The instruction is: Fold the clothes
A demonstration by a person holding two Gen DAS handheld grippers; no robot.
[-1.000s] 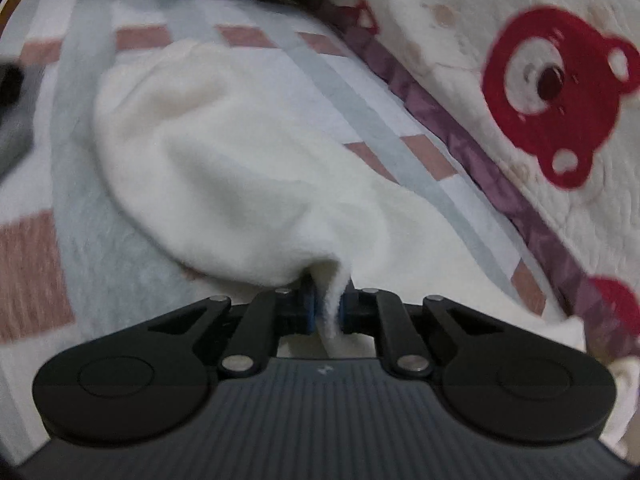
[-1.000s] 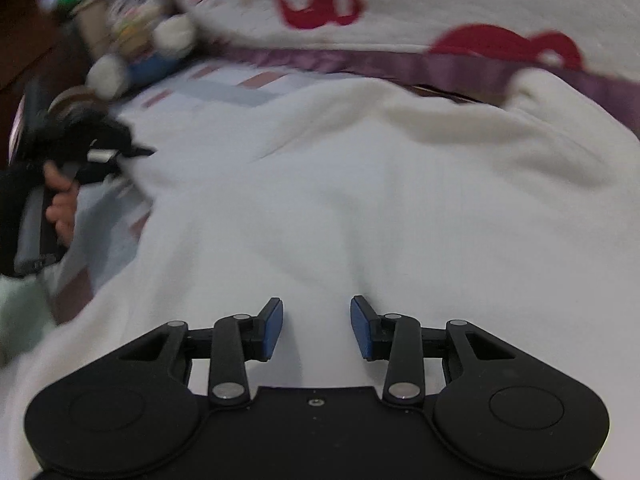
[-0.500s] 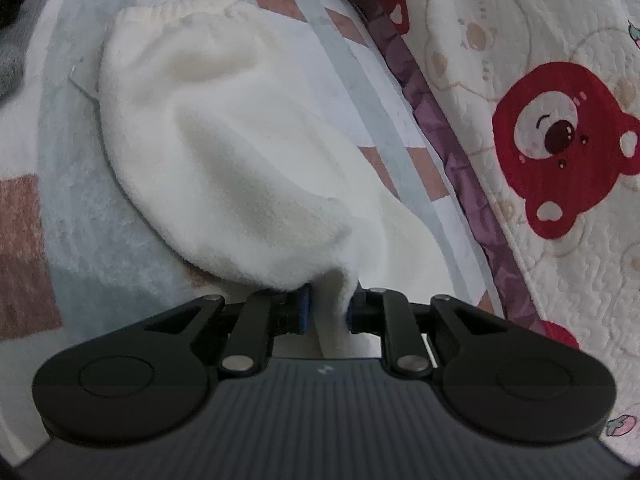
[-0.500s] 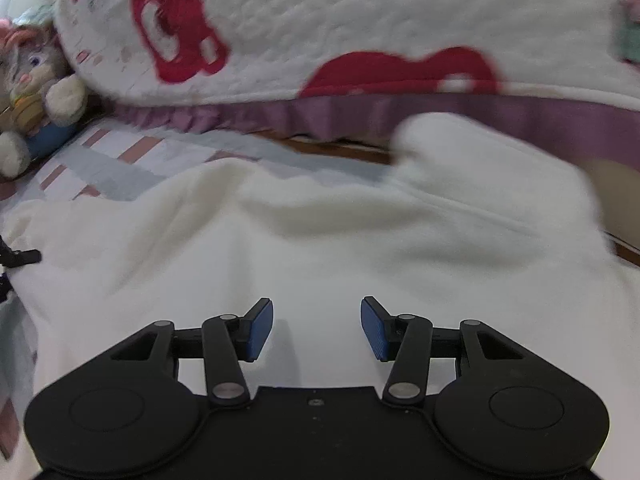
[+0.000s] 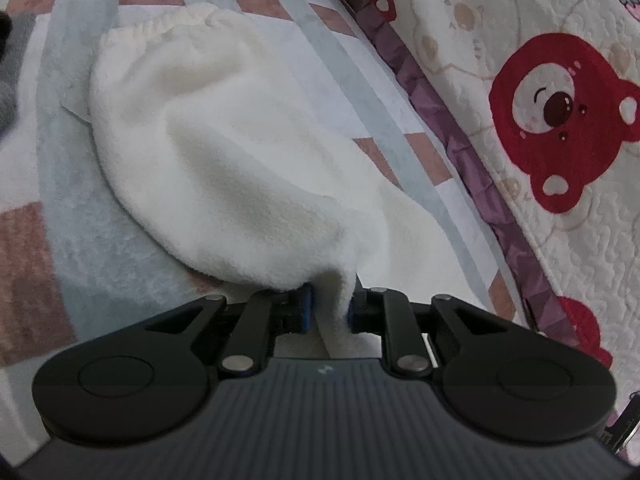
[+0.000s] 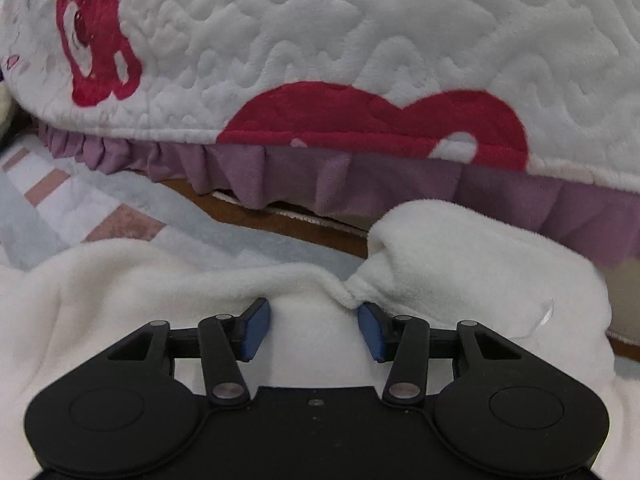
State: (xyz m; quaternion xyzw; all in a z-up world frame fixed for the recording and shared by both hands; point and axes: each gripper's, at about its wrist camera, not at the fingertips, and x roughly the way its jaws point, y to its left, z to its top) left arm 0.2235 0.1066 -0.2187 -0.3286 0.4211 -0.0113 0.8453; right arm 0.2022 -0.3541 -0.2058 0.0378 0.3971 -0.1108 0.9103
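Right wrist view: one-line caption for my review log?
Open right gripper poised over white fleece garment, bear-print quilt behind.

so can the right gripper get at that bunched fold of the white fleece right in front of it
Probably yes. The right gripper is open over the white fleece garment, and the bunched fold sits just past its right fingertip with nothing between. The quilt lies well behind it.
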